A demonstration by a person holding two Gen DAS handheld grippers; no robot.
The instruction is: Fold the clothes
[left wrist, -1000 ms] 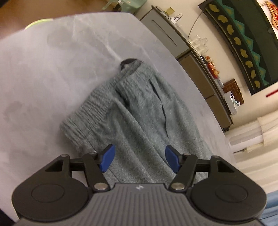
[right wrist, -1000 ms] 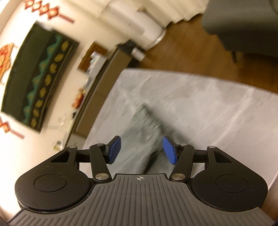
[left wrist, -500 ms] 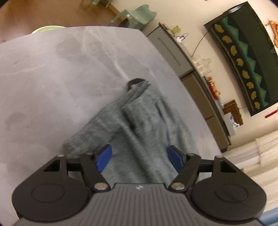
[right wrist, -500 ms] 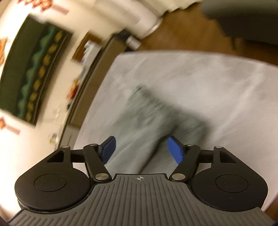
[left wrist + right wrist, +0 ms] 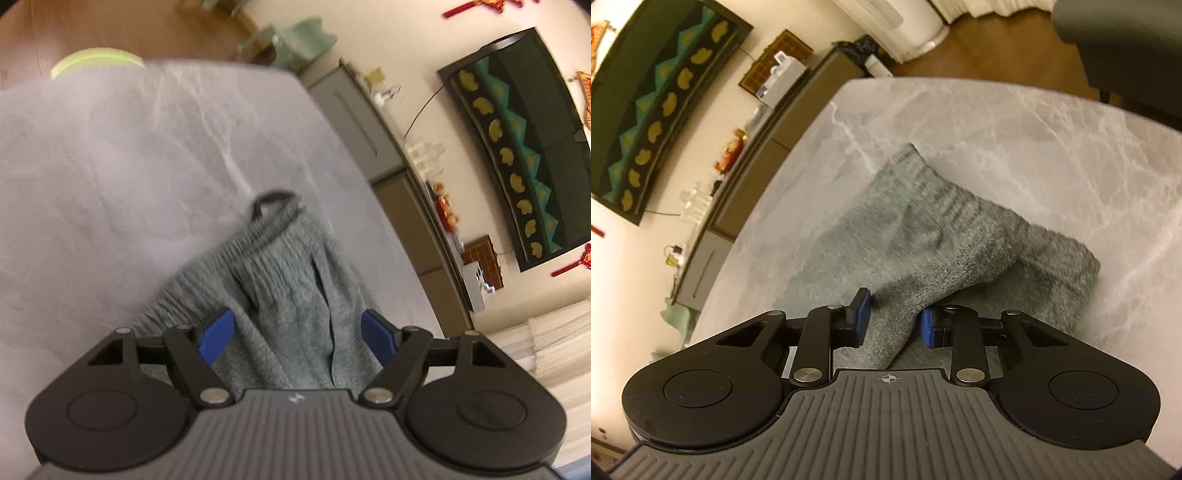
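Observation:
Grey sweatpants point(image 5: 280, 280) lie on the marble-grey table point(image 5: 110, 166), ribbed waistband and a dark drawstring loop point(image 5: 271, 197) at the far end in the left wrist view. My left gripper point(image 5: 297, 332) hovers over the fabric near the waistband, open, with its blue pads wide apart and nothing held. In the right wrist view the leg ends of the sweatpants point(image 5: 923, 229) rest on the table point(image 5: 1052, 147). A raised fold of one leg runs between the blue pads of my right gripper point(image 5: 894, 319), which is shut on it.
A grey sideboard point(image 5: 369, 122) with small ornaments stands along the wall beyond the table's far edge. A green chair point(image 5: 295, 40) and a round green object point(image 5: 96, 61) stand past the table. A dark seat point(image 5: 1126, 48) is at the right, over a wooden floor.
My right gripper has gone from wide open to shut on a fold of the trouser leg. The left gripper has drifted slightly over the waistband and stayed open.

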